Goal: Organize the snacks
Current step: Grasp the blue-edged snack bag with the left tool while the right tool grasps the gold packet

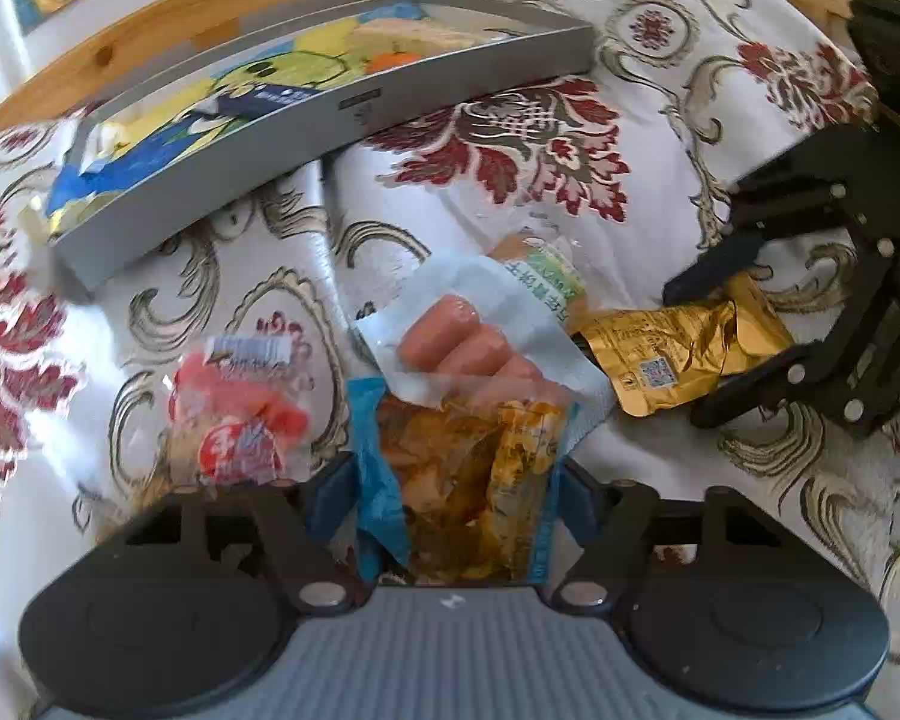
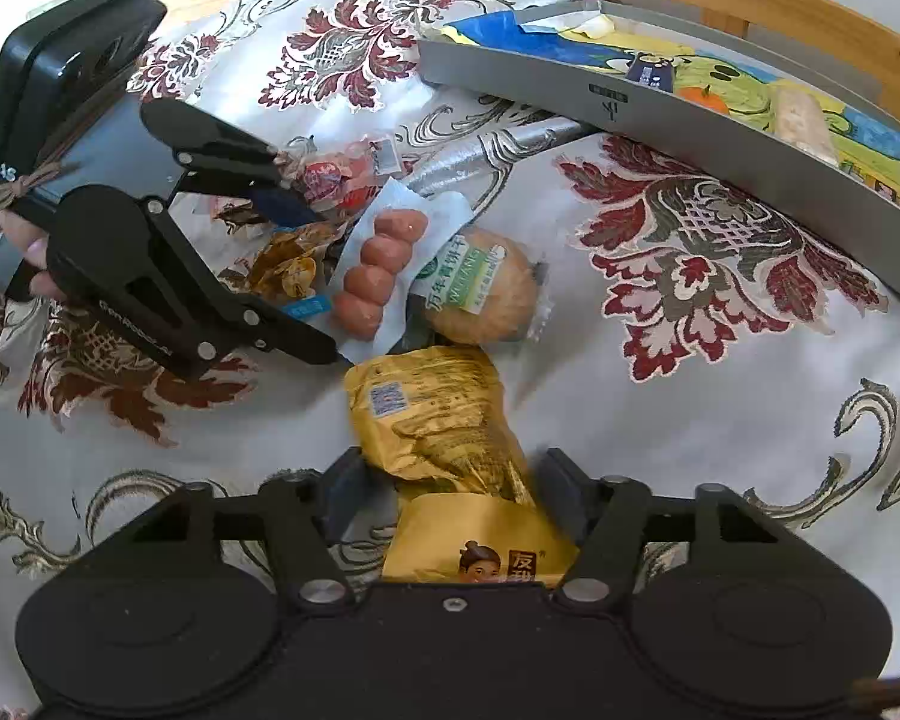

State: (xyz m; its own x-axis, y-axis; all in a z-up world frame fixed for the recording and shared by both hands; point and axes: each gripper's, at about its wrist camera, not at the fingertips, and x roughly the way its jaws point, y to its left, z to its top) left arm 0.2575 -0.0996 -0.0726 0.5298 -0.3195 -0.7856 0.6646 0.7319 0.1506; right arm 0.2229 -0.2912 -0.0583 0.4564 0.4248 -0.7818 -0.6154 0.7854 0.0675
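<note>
both tongs down over the snack pile on the patterned cloth [image 1: 660, 138] of the desk. grey tray [image 1: 354, 114] sits well apart at the far edge, against the wooden rail [image 1: 222, 6], already holding several bright packets.

left tongs [image 1: 456, 480]: jaws set around the clear pouch with blue edge and yellow-orange contents [image 1: 456, 468], pads at either side of it. whether they pinch or only bracket it, cannot tell from either view. the sausage pack [image 1: 474, 348] overlaps the pouch's far end; the red-and-white candy packet [image 1: 240, 414] lies just beside, to the left.

right tongs [image 2: 450, 480]: jaws fairly wide, straddling the gold foil pouch [image 2: 438, 420]; gaps show at both pads, so not gripping yet, by my reading. the round biscuit in green-labelled wrap [image 2: 480, 288] touches the foil pouch's far end.

judgement on doing this step well:
- close on the body of each pouch, not the flat seal, since film and foil look slippery.
- lift the blue-edged pouch slowly; the sausage pack lying on it may drag along or slide off toward the foil pouch.
- the foil pouch is creased and springy; squeeze across the narrow width, centred, so it does not twist out.
- keep the two tongs from crossing: they sit close across the pile, so take one pouch to the tray at a time.
- clear the tray's near wall before lowering.
</note>
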